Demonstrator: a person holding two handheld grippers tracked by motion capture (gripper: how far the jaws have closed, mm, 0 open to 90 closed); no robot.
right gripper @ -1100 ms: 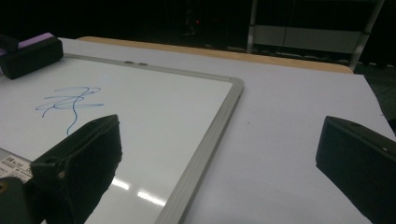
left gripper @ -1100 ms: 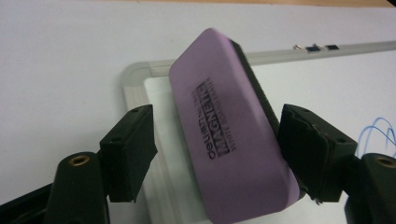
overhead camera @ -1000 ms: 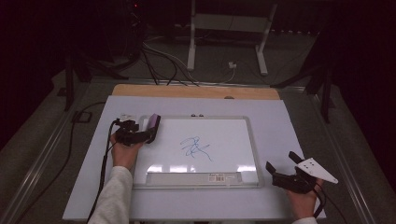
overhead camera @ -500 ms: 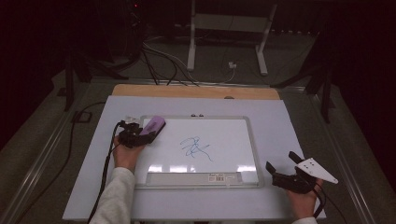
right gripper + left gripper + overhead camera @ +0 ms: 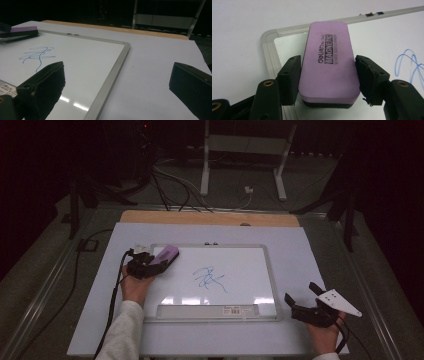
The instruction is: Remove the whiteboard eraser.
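high view: above the person's side, facing forward and down, far, whole desk (image 5: 310, 250)
left gripper view: close, down on whiteboard (image 5: 387, 32) corner
right gripper view: low, across desk
shared: blue scribble (image 5: 210, 279)

A big white table top (image 5: 310, 250) is seen in the middle. A thin strip of brown wood (image 5: 210, 218) is laid along its far edge. Behind it, on the grey floor (image 5: 45, 270), a white metal stand (image 5: 245, 145) is set up. Black cables (image 5: 170, 185) are spread out left of the stand, and a small white plug (image 5: 248, 190) is left between its legs.
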